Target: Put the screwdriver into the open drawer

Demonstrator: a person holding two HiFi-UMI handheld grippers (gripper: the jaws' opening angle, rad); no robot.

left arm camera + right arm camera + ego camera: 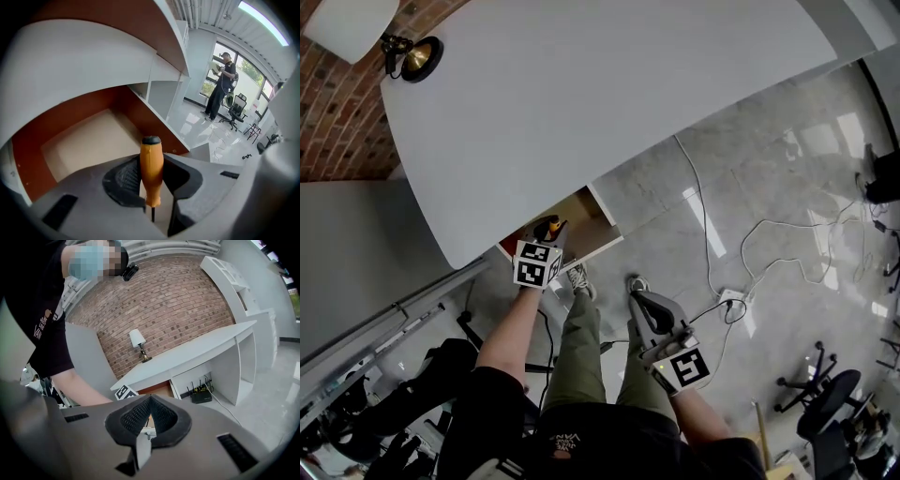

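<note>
The screwdriver (151,169) has an orange handle with a black cap and a thin dark shaft. My left gripper (152,164) is shut on its handle, cap pointing away, right over the open drawer (89,140), which has a tan floor and red-brown walls. In the head view the left gripper (551,229) hangs at the drawer (592,225) under the white desk (581,94), and the screwdriver's (549,227) orange handle shows at its jaws. My right gripper (649,309) is lower right, above the floor, its jaws shut with nothing in them; its pads (140,413) meet at the tips.
A brass lamp (417,58) stands on the desk's far left corner by a brick wall. A power strip (731,300) and white cables lie on the grey floor to the right. Office chairs (825,394) stand lower right. A person (222,86) stands far off by the windows.
</note>
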